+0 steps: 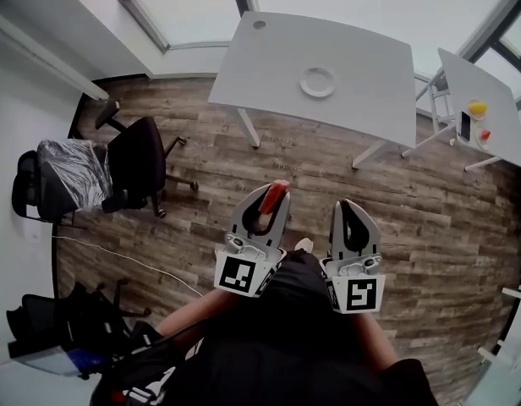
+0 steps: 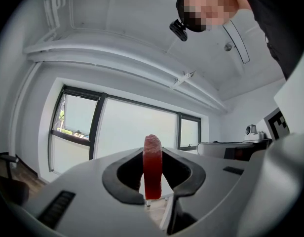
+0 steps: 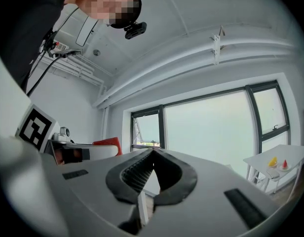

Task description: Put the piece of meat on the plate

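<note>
Head view: left tongs at lower centre of the frame, clamped on the piece of meat, whose red end shows just past the tips. Right tongs just beside them, to the right, pointing the same way towards the top of the frame. Both are over the wooden floor, well apart from the white surface at upper centre. The plate sits on that surface, round and white, with nothing on it. A second surface at the right edge carries a yellow item, a red item and a dark flat item. A black office chair is at left, with a plastic-wrapped chair beside it. Left gripper view: the meat stands upright as a thin red slab at centre, with both pads pressing on its sides, and its rounded top rises above the jaws. A large window is behind, and a marker cube is at the right edge. Right gripper view: the jaws meet at the tips with nothing between them. The red meat is also seen at centre left, and the second surface with its yellow and red items at lower right.
</note>
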